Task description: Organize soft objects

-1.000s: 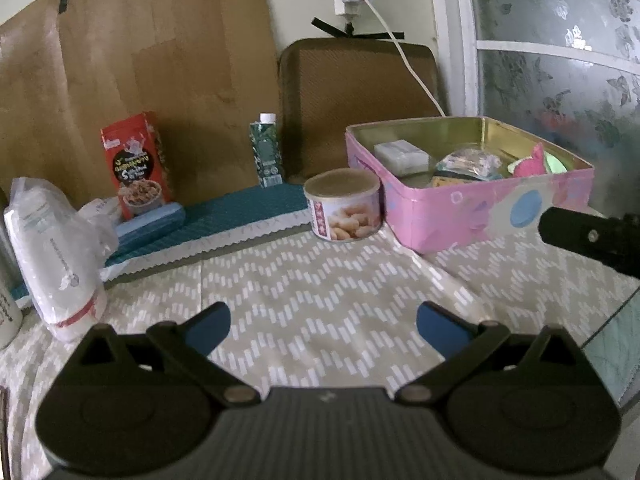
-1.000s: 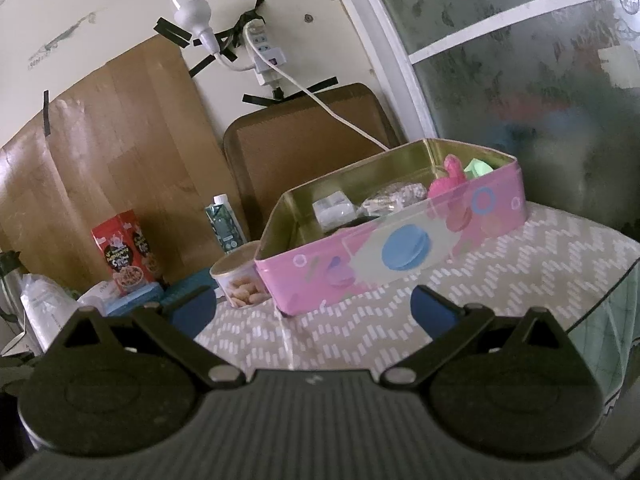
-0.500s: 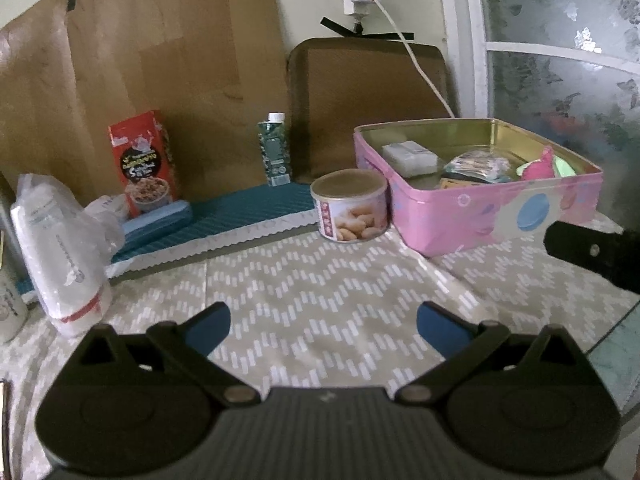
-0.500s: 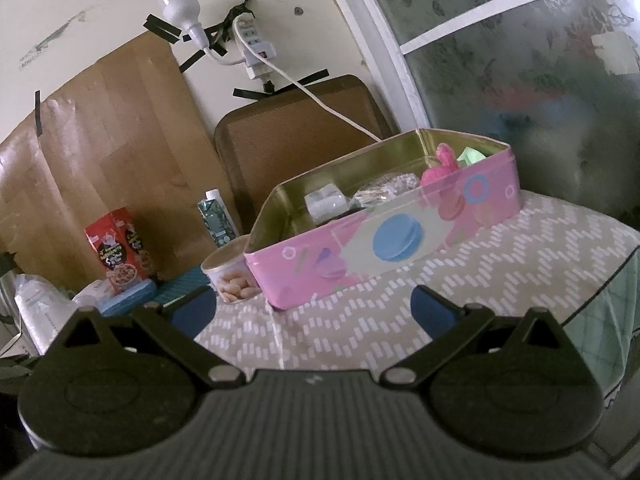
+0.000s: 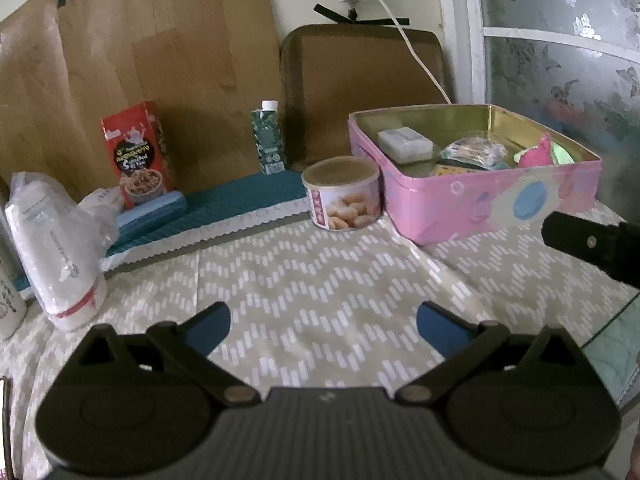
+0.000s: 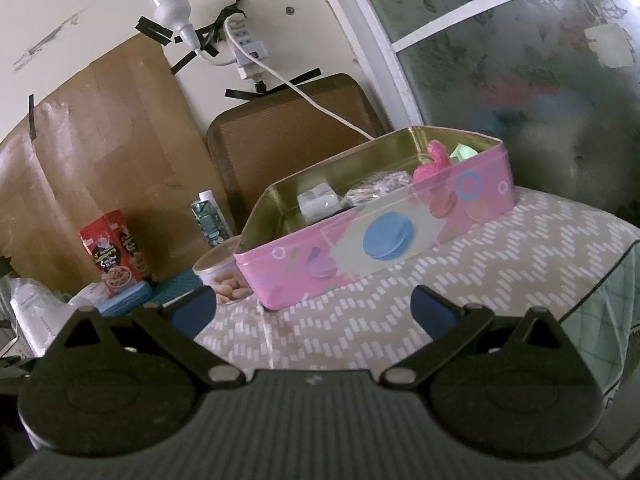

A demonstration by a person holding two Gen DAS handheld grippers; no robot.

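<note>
Both grippers, left (image 5: 322,326) and right (image 6: 312,306), are hanging spread and empty, pulling slightly back from the pink tin (image 6: 384,240) sitting far right, soft items (image 5: 472,150) already lying inside, so sorting looks nearly finished.

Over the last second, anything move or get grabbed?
Nothing was grabbed or released. The left gripper drifted a little left, so the scene slid right in its view; the right gripper tilted slightly. Both have their jaws open and empty. The pink tin with its contents and the round can stayed put.
</note>
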